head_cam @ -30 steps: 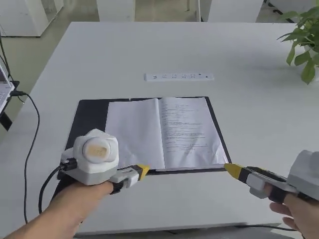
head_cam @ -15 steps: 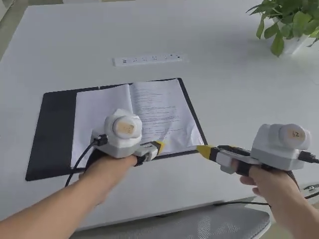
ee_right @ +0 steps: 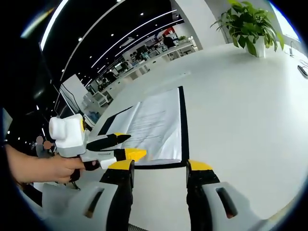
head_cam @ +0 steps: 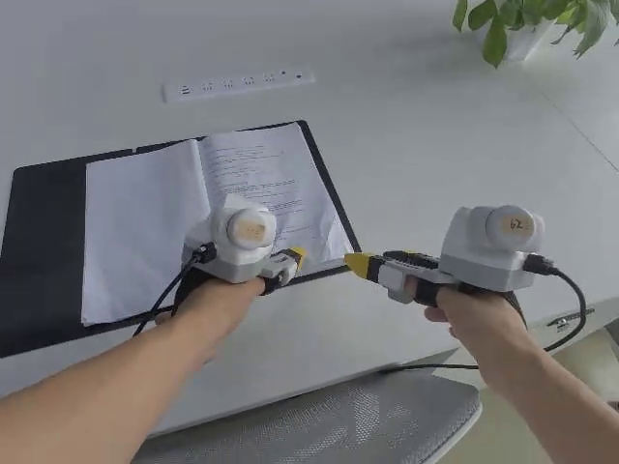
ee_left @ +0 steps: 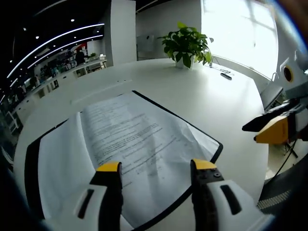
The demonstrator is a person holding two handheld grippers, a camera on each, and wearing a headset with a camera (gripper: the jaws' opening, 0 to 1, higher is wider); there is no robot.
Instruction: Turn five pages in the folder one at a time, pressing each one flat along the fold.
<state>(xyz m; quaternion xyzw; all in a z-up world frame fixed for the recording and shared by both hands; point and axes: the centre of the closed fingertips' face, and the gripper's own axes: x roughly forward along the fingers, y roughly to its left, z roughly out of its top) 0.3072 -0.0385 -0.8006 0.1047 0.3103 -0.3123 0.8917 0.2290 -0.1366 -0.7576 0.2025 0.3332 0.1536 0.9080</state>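
On smooth white table [head_cam: 435, 145], open rectangular black folder [head_cam: 39, 251].

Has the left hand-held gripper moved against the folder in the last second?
Yes. The left hand-held gripper went from the near edge of the folder, by the left page, across the fold to over the near corner of the right page.

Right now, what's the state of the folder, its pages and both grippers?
folder: open, flat on the table
blank page: lying flat on the left side
printed page: lying on the right side, not lifted
left gripper: open, empty, over the printed page's near corner
right gripper: open, empty, off the folder's right edge
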